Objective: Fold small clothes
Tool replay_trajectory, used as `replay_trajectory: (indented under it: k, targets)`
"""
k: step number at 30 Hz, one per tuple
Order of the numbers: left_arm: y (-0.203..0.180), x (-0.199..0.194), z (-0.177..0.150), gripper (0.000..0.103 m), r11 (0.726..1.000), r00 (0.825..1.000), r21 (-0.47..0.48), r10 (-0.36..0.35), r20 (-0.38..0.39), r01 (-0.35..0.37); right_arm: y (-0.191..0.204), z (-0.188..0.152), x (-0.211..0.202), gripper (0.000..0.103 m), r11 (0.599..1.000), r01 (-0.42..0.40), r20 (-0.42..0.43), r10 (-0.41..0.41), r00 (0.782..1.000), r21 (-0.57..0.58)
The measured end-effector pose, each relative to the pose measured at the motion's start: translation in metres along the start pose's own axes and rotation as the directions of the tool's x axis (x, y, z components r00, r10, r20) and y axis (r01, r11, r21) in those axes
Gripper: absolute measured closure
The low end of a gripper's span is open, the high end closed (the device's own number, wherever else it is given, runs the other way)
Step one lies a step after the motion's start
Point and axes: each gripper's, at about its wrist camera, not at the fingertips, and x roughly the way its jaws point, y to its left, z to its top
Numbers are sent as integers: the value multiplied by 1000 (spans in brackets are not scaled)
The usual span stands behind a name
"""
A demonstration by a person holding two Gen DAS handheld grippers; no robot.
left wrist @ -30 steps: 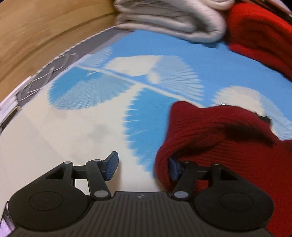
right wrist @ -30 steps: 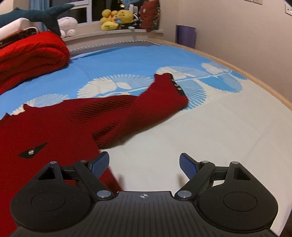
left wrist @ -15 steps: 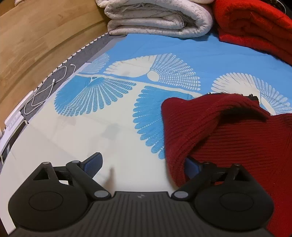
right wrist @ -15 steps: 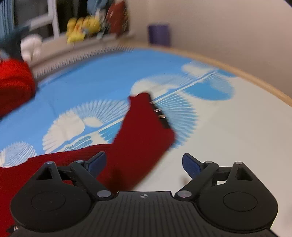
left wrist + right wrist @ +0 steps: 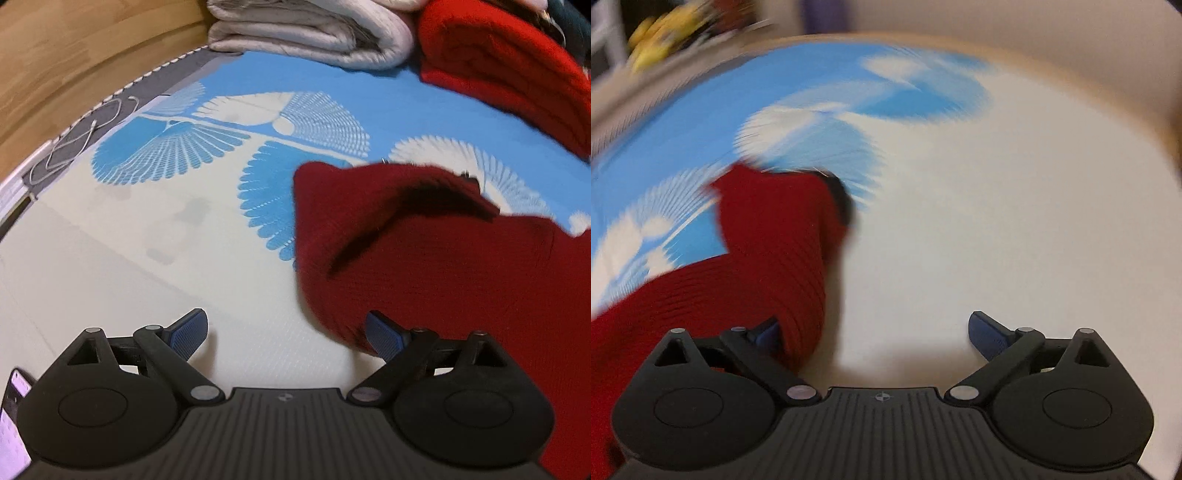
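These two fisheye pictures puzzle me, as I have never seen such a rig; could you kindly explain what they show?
No robot here: a person holds a two-finger gripper in each hand, each with a camera looking along its fingers. One picture is from the left gripper, the other, blurred, from the right gripper. Both look down at a bed sheet printed with blue and white fans. On it lies a dark red knitted sweater. Behind are a folded white quilt and a bright red blanket. The left gripper is open; the right one's jaws are opening, a sleeve beside one finger. Nothing is held.
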Motion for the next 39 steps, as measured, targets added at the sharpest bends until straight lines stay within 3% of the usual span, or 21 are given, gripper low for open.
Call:
replay_trajectory:
  k: [2,4,5,7,12,16,20,22,24,26,29,31,33,36,39]
  targets:
    - [8,-10,-3,8,999,999,-38,-29,-12,29,-49,-3,-17,7,987,-27,53,18,998,159]
    - [15,-19,-7,8,996,998,-74,-56,-27,53,-98,-3,-28,7,938,-59,66,39,997,343]
    - [19,-24,-9,8,994,998,-88,-64,-29,61,-115,-2,-33,7,913,-88,75,63,995,398]
    - [24,-33,-14,8,992,997,-109,-68,-22,65,-130,1,-43,7,907,-39,61,15,998,420]
    - [29,-44,-27,8,991,999,-126,-53,-12,51,-97,-2,-71,7,984,-62,191,30,981,168]
    - [25,-37,-34,7,993,999,-116,-38,-11,36,-44,-14,-74,7,996,-73,217,83,973,-53]
    - [15,-25,-34,7,997,1000,-71,-19,-3,19,-11,-17,-68,6,988,-63,295,102,950,-137]
    - [11,-21,-32,7,999,1000,-52,-15,13,15,-4,-12,-51,5,989,-37,241,71,968,-143]
    - [9,-22,-29,7,1000,999,-27,-14,40,15,-3,-17,-45,12,995,37,182,-20,983,-88]
    - [7,-24,-23,7,1000,997,8,-7,80,7,1,-32,-62,13,994,-49,172,65,983,-94]
    - [4,-26,-8,7,1000,992,22,-2,124,0,24,-55,-102,11,969,-140,147,171,974,-203]
    - [-3,-25,10,7,999,990,30,-38,137,34,43,-76,-132,10,941,-176,131,221,966,-290]
    - [-21,-19,29,7,992,987,112,-78,141,62,58,-98,-160,9,913,-217,99,265,959,-345]
    - [-64,-1,57,7,960,989,280,-66,133,26,71,-130,-195,8,887,-312,38,345,938,-341]
    - [-98,24,77,7,953,993,300,-67,93,37,89,-155,-208,7,873,-397,-20,409,912,-283]
